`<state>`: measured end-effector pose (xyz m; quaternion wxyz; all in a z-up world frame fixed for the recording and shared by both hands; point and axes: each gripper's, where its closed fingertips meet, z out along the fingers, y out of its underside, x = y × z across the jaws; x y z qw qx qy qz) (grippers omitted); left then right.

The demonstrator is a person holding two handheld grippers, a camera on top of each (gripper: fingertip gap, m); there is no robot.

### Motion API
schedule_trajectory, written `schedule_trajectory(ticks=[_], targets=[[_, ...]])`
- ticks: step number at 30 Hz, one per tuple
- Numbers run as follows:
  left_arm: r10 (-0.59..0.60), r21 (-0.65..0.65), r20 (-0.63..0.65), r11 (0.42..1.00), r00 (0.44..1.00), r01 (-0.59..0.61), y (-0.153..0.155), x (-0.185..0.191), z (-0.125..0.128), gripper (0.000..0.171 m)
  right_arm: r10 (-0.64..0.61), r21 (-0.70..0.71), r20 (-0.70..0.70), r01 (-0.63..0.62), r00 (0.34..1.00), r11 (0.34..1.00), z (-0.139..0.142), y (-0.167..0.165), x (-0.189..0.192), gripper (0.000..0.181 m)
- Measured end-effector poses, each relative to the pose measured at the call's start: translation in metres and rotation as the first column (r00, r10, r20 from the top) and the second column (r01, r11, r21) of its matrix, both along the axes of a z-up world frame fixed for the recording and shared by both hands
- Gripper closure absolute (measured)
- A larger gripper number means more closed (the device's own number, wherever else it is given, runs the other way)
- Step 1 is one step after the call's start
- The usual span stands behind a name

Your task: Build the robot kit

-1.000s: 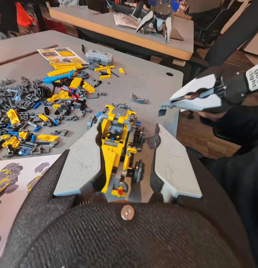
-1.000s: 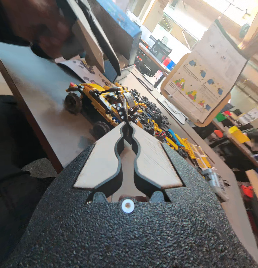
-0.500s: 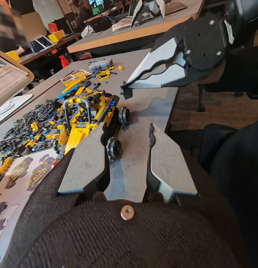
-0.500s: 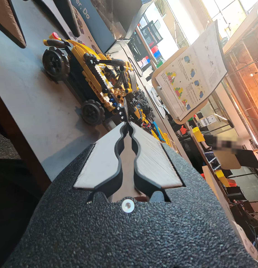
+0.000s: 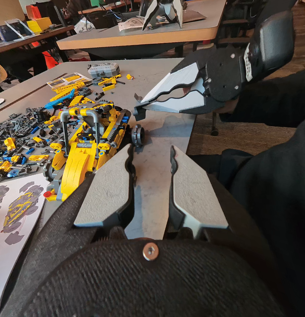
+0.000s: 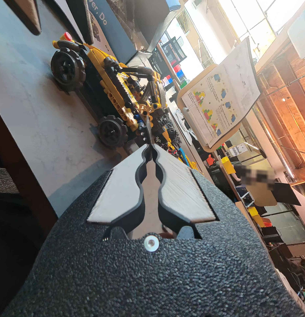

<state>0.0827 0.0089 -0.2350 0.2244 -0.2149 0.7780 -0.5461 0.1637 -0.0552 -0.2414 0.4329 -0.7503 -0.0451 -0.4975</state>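
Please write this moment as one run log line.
left tool: open, beside yellow brick-built car | right tool: shut on small dark grey plastic piece

You have a white label [image 5: 248, 66] with dark print on the body of the right gripper [image 5: 139, 104]. White lettering runs along the blue box [image 6: 103, 22] by the table's far side. The instruction sheet [image 6: 222, 103] clipped to the board carries small lines of print beside its coloured diagrams, too fine to read. The yellow-and-black leaflet [image 5: 69, 80] on the table is likewise too small to read.
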Motion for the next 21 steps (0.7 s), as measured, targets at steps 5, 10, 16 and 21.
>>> schedule_trajectory(ticks=[5, 10, 16, 21], targets=[[-0.018, -0.004, -0.03, 1.0, 0.999, 0.018, -0.005, -0.001, -0.004, 0.134, 0.008, 0.007, 0.022, -0.008, 1.0, 1.0, 0.001, 0.001, 0.0, 0.181], [-0.03, 0.028, -0.019, 0.999, 0.999, 0.031, -0.011, -0.004, -0.011, 0.134, 0.013, 0.024, 0.034, -0.014, 0.999, 1.0, 0.004, 0.0, 0.0, 0.181], [-0.028, 0.009, -0.029, 1.0, 0.999, 0.029, -0.01, -0.004, -0.009, 0.133, 0.017, 0.024, 0.041, -0.018, 0.999, 1.0, 0.004, 0.001, -0.001, 0.181], [-0.027, -0.026, -0.053, 0.999, 0.998, 0.026, -0.008, -0.002, -0.007, 0.133, 0.02, 0.018, 0.041, -0.021, 0.999, 1.0, 0.003, 0.001, -0.002, 0.181]])
